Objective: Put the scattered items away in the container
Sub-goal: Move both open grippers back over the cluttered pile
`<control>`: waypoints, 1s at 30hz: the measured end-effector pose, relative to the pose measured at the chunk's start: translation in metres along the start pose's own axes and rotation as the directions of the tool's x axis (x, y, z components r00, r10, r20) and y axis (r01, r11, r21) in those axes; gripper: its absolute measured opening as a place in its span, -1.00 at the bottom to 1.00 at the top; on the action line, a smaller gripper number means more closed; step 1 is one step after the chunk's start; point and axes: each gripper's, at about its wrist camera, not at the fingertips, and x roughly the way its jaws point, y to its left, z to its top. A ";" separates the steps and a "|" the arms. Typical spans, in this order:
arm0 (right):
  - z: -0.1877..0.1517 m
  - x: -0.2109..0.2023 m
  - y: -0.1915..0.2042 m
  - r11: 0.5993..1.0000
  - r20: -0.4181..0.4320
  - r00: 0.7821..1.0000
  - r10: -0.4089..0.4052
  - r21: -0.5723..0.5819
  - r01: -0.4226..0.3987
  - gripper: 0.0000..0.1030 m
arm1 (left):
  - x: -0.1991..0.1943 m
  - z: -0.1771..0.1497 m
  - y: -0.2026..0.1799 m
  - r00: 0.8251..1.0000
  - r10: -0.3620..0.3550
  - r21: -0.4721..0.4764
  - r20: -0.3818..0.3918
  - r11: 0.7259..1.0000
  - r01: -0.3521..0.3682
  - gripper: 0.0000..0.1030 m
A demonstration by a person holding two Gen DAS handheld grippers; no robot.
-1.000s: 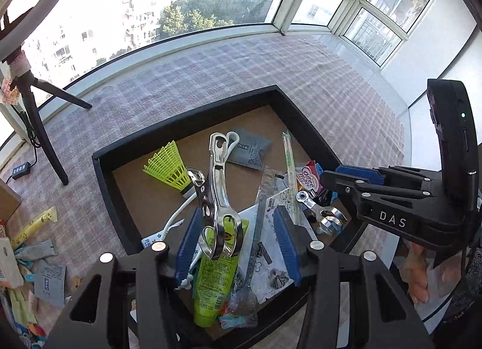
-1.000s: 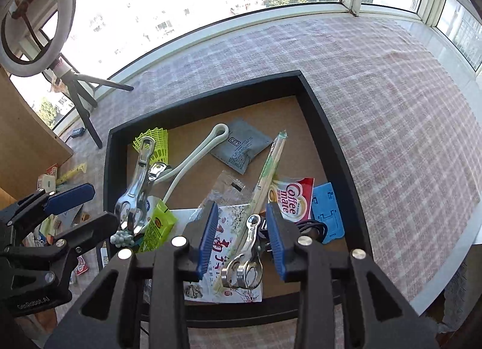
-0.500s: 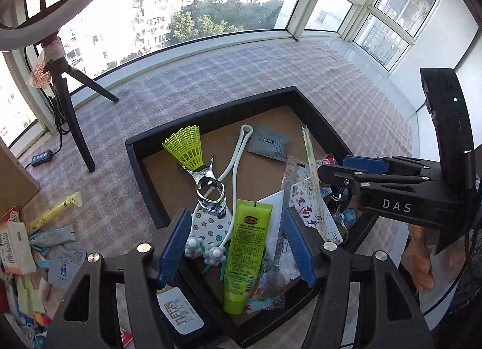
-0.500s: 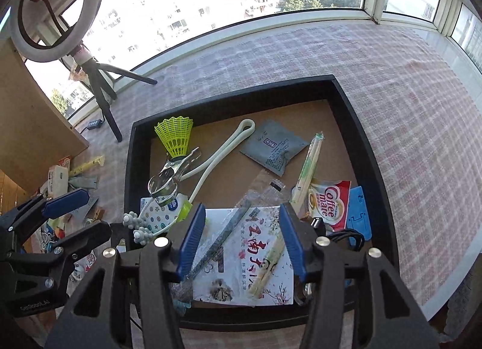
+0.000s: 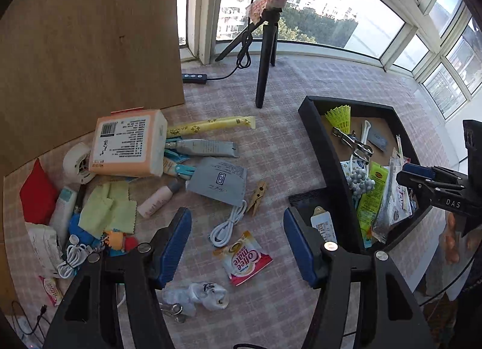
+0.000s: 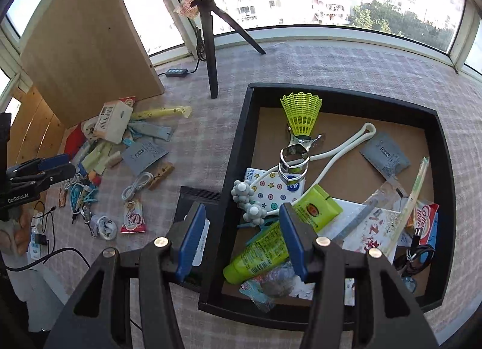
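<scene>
**Both grippers empty, loose pile on table vs. filled tray**

Left gripper (image 5: 238,243): jaws apart, nothing between them, above the loose pile on the checked table (image 5: 271,150). Right gripper (image 6: 241,234): jaws apart after just opening a little, nothing clamped, straddling the near-left wall of the black tray (image 6: 235,150).

Count on table, outside tray:
- 1 orange-white box (image 5: 128,142)
- 1 yellow long sachet (image 5: 211,124)
- 1 grey tube (image 5: 201,147)
- 1 grey foil pouch (image 5: 218,181)
- 1 wooden clothespin (image 5: 256,198)
- 1 coiled white cable (image 5: 226,226)
- 1 Coffee mate sachet (image 5: 243,258)
- 1 small pink bottle (image 5: 158,199)
- 1 tape roll (image 5: 76,163)
- 2 green cloths (image 5: 111,207), overlapping
- 1 black card sleeve (image 6: 195,198), touching the tray's outer wall

Count in tray:
- 1 yellow shuttlecock (image 6: 301,114)
- 1 metal clip (image 6: 293,159), just below the shuttlecock
- 1 green tube (image 6: 271,243)
- 1 grey pouch (image 6: 385,156)
- 1 Coffee mate packet (image 6: 424,219)
- 1 wrapped chopstick pair (image 6: 412,195)

Rest of the left pile is too tangled to count.
</scene>
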 end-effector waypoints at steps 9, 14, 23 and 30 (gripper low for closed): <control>-0.012 0.041 0.117 0.969 -0.061 0.998 0.034 -0.244 -0.048 -0.02 | -0.006 -0.073 0.100 0.995 0.088 -0.231 -0.035 0.968 -0.094 0.18; -0.016 0.062 0.173 0.921 -0.095 0.991 0.090 -0.371 -0.119 -0.02 | -0.004 -0.102 0.112 0.995 0.097 -0.335 -0.039 0.937 -0.104 0.18; -0.030 0.078 0.232 0.825 -0.169 0.973 0.155 -0.520 -0.222 -0.02 | -0.015 -0.131 0.102 0.984 0.175 -0.424 -0.019 0.890 -0.166 0.18; -0.038 0.091 0.250 0.759 -0.212 0.965 0.154 -0.599 -0.253 -0.02 | -0.014 -0.143 0.102 0.981 0.191 -0.483 -0.019 0.858 -0.176 0.18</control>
